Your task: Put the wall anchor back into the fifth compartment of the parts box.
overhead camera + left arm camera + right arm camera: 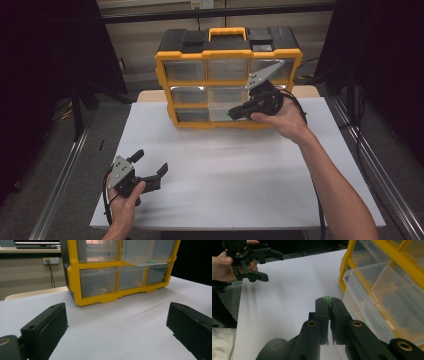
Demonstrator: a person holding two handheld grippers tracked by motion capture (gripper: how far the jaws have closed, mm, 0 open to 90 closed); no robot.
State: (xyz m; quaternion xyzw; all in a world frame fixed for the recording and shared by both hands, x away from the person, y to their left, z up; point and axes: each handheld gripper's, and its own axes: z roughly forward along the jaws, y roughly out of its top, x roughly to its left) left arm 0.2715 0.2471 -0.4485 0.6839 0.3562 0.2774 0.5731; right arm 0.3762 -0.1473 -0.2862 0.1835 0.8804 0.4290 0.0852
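A yellow and black organizer (pixel 165 90) with clear drawers stands at the back of the white table (pixel 225 170). My right gripper (pixel 233 114) hovers in front of its lower drawers, shut on a small green thing (pixel 327 298) that peeks out between the fingertips. In the right gripper view a clear drawer (pixel 372 302) juts out of the organizer (pixel 348 255) just right of the right gripper (pixel 327 301). My left gripper (pixel 151 161) rests low at the near left of the table, open and holding nothing. It (pixel 117 322) faces the organizer (pixel 72 277).
Metal rails run along both sides of the table. Dark curtains hang left and right. A cable trails from the right gripper along the forearm. White tabletop lies between the two grippers.
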